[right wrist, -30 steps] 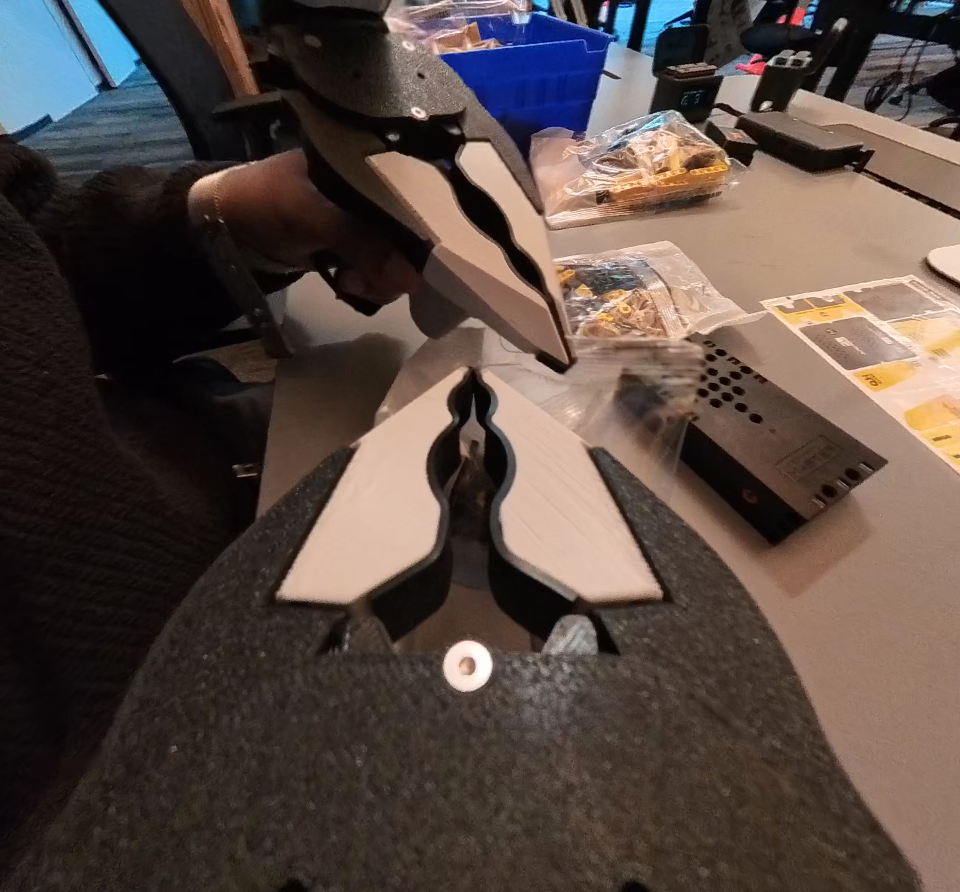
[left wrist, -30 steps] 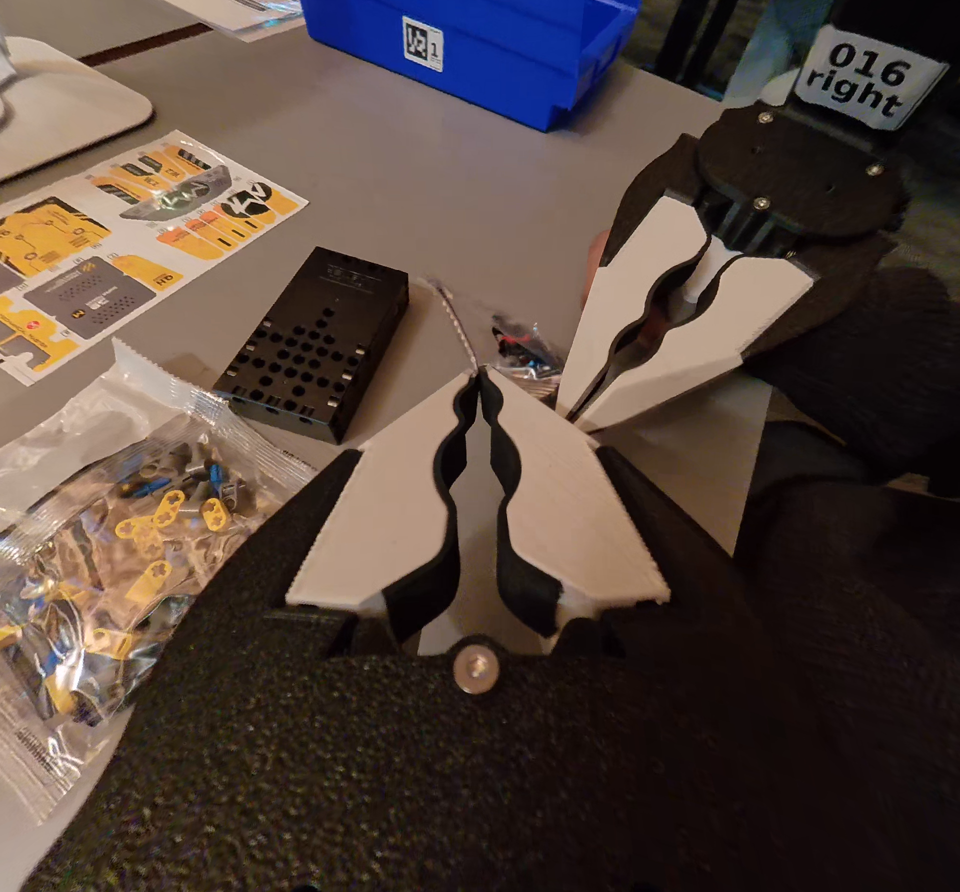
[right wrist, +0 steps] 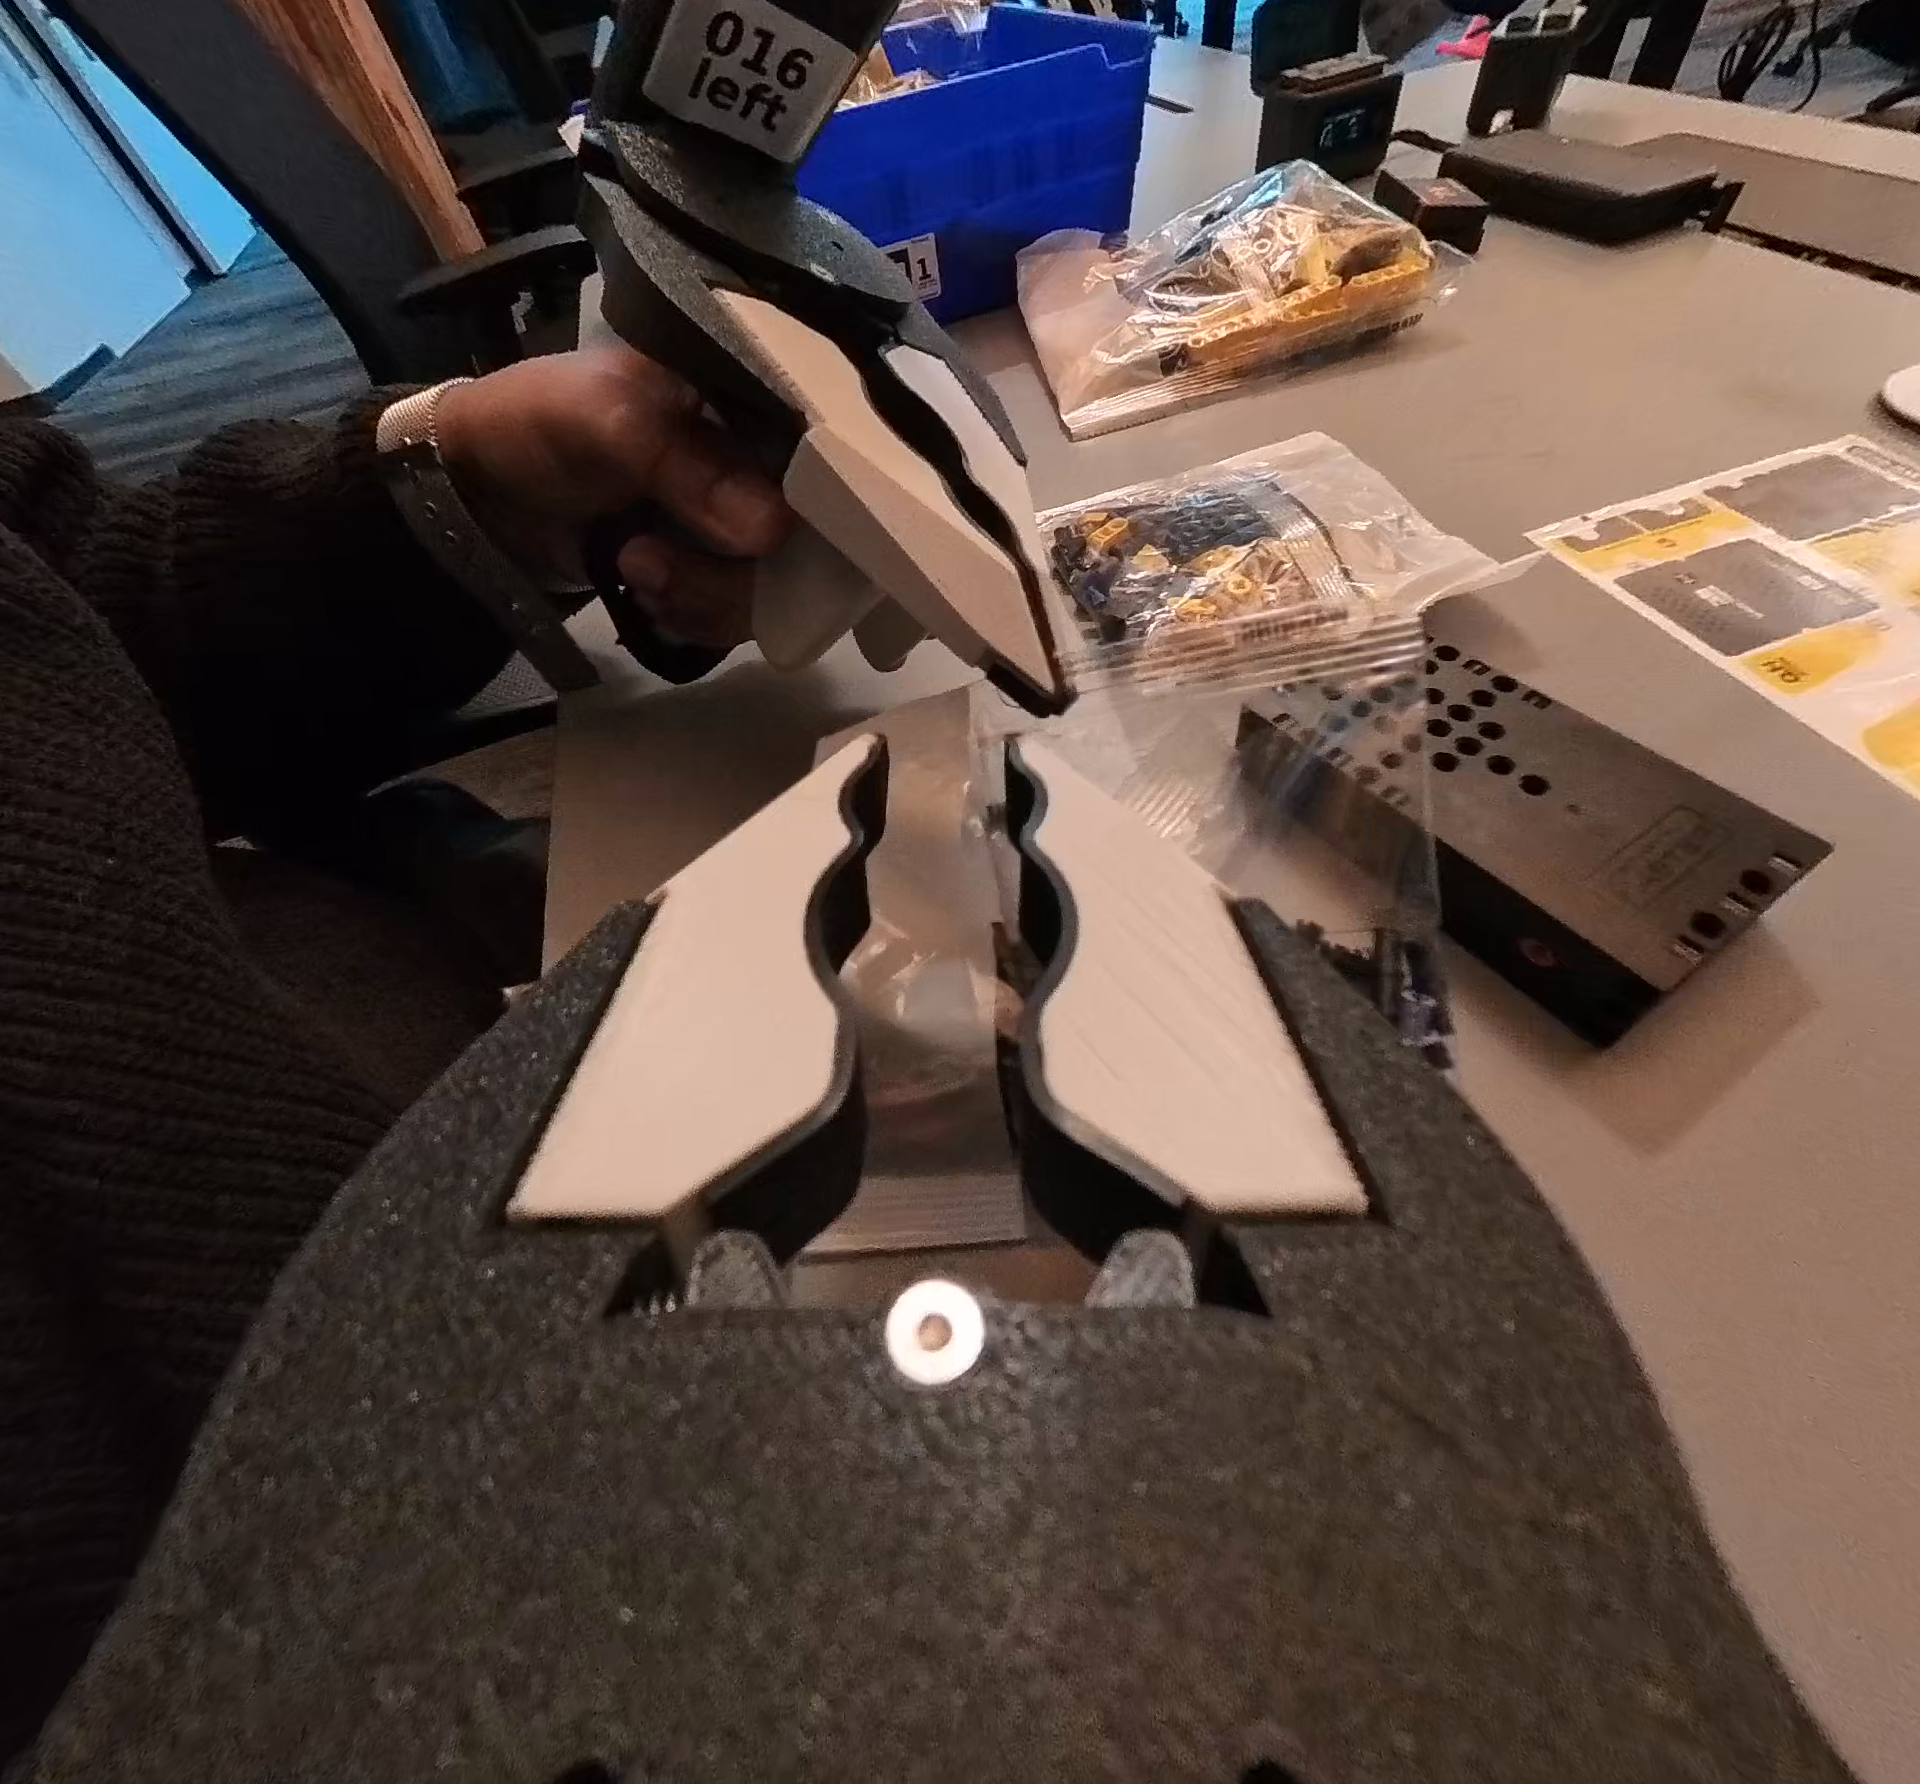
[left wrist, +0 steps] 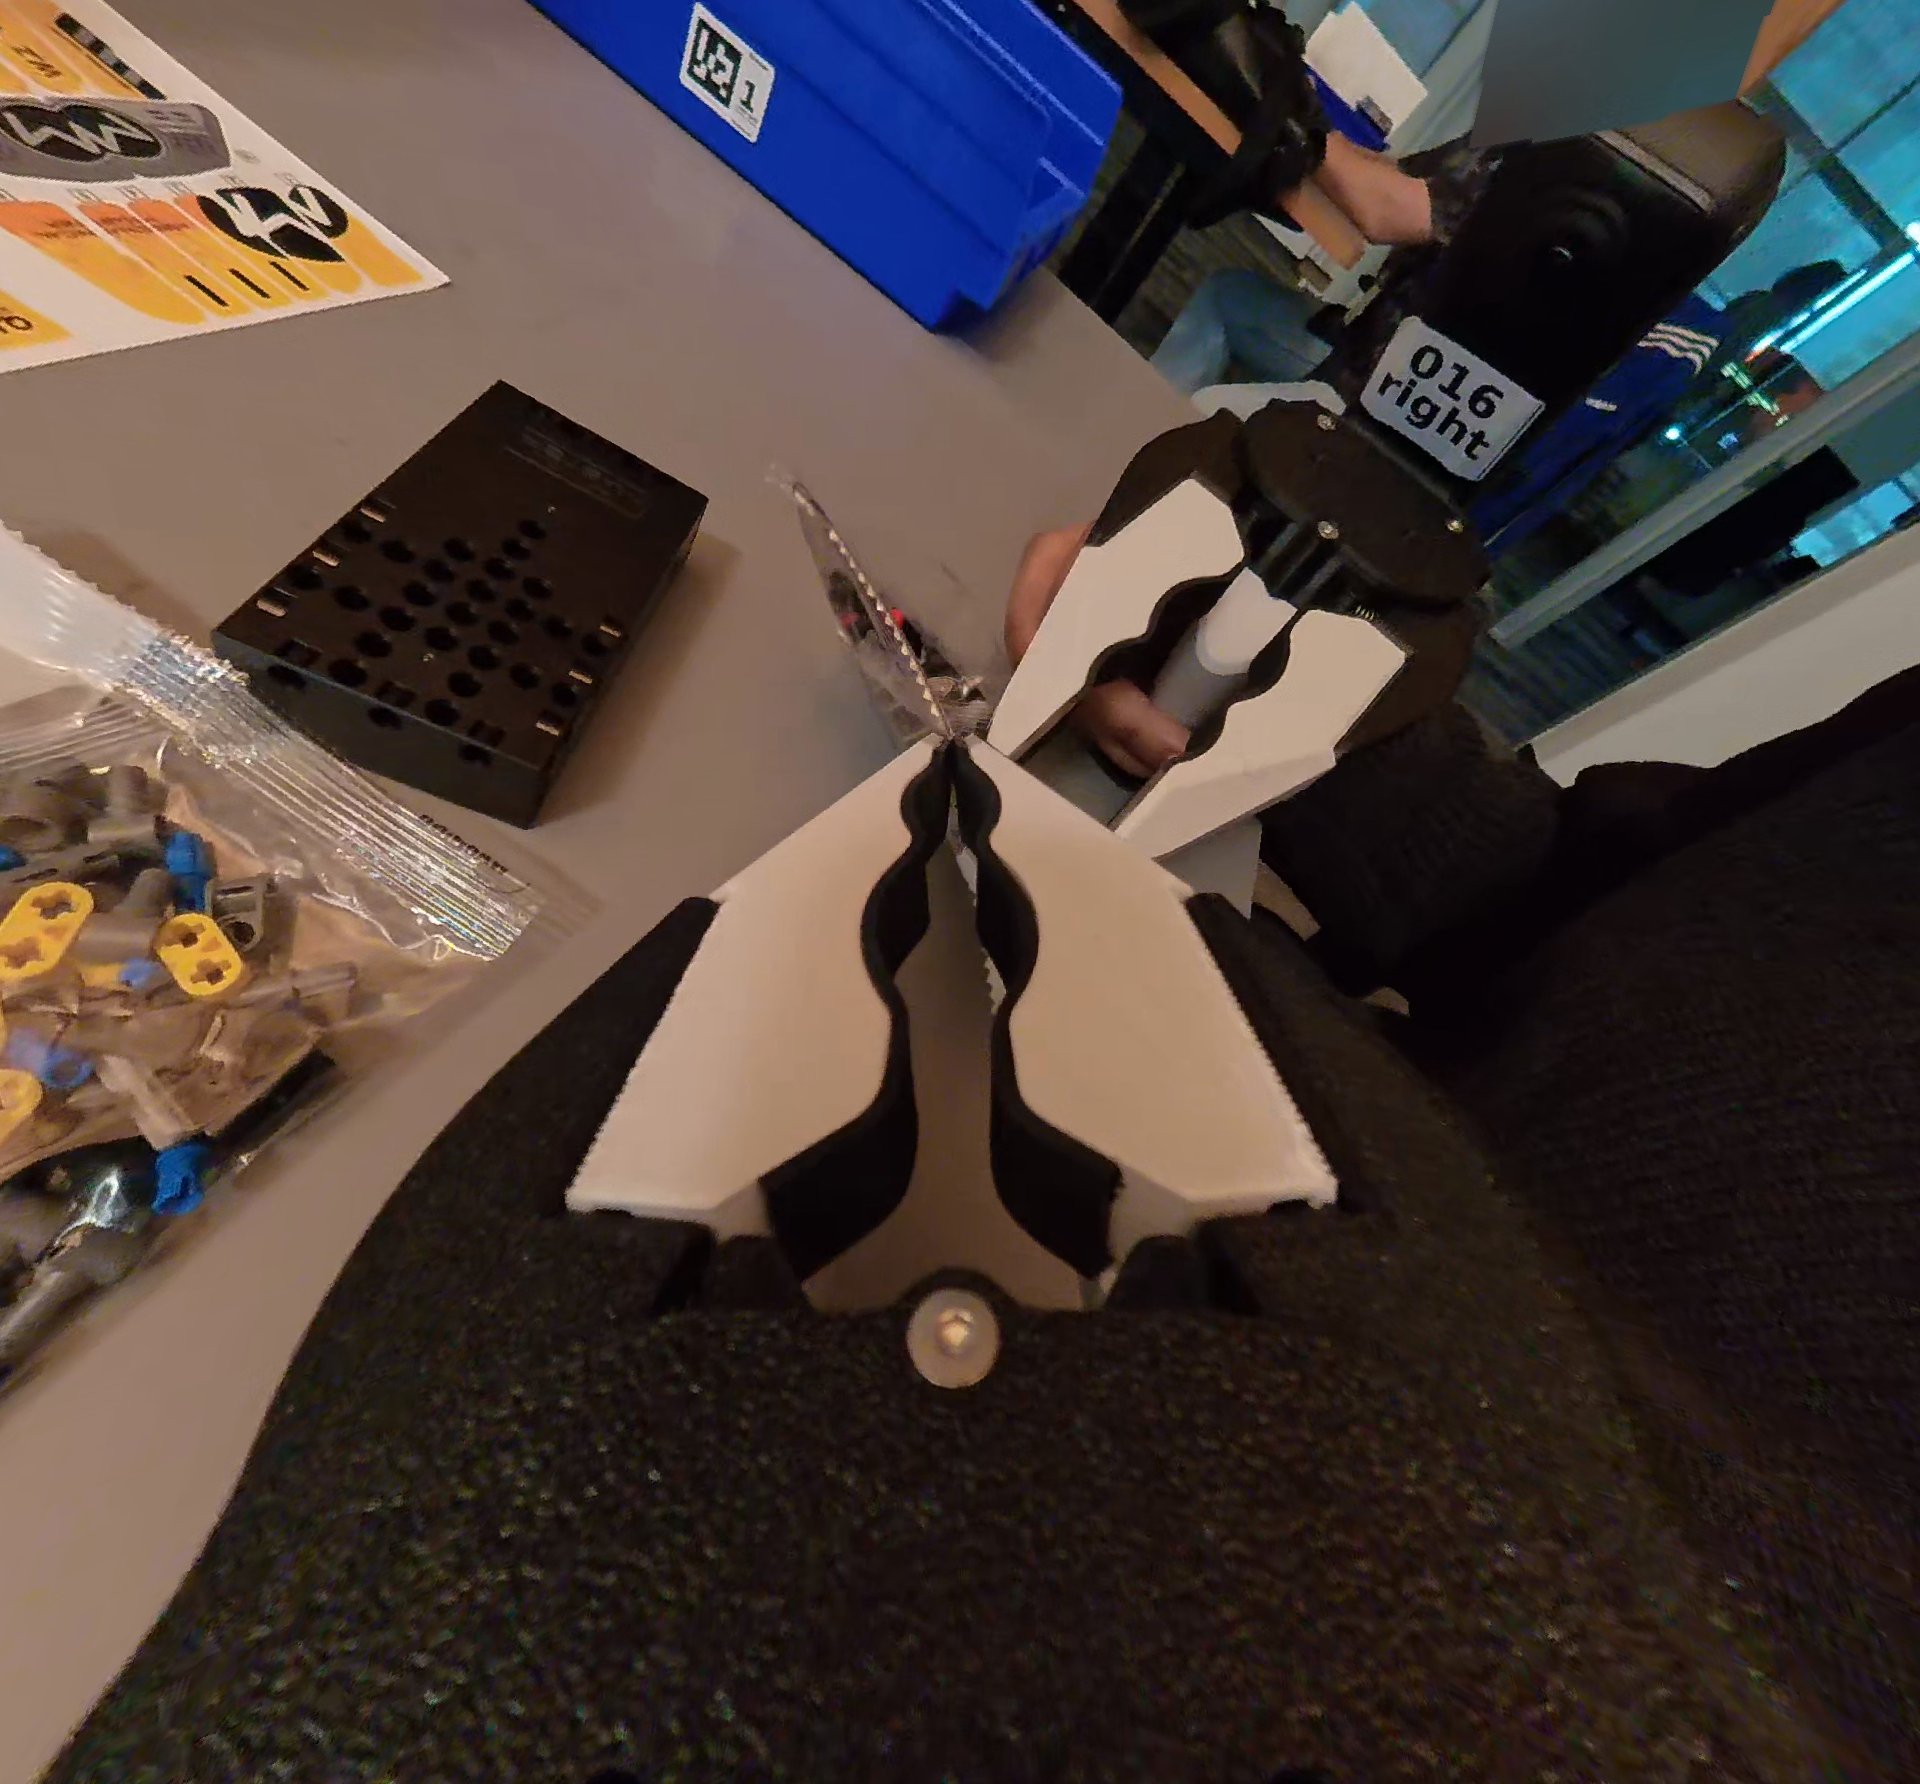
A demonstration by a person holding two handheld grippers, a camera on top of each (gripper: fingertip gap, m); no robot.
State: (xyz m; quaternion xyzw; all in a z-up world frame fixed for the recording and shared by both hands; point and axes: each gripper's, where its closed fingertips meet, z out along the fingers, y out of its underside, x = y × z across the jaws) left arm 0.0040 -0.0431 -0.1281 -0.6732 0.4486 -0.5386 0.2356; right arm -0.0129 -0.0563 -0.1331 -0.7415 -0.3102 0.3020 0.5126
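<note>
Left gripper (left wrist: 948, 766): white fingers pinched together on the top edge of a small clear bag (left wrist: 883, 633). The bag hangs from the tips above the grey table (left wrist: 644, 300); small dark and blue pieces sit low inside it.

Same left gripper, seen from the right wrist view (right wrist: 1044, 695): held in a person's hand (right wrist: 623, 487), pointing down and to the right, tips closed on the bag's upper corner (right wrist: 1195, 778).

Right gripper (right wrist: 945, 758): fingers apart, a clear gap between them. The bag's left edge lies just beside the inner face of its right finger (right wrist: 1143, 986); whether they touch cannot be told. In the left wrist view this gripper (left wrist: 1070, 789) stands just to the right of the bag, fingers spread.

Black perforated box (left wrist: 468, 602): flat on the table, just left of the hanging bag, behind it in the right wrist view (right wrist: 1527, 830).

Larger clear bag of yellow, blue and grey parts (left wrist: 156, 955): lying on the table left of the left gripper.

Third bag of yellow parts (right wrist: 1236, 290): farther back on the table.

Blue bin (left wrist: 790, 61): far side of the table, white tag on its front.

Yellow-and-black sticker sheet (left wrist: 156, 165): flat on the table, beyond the black box.
</note>
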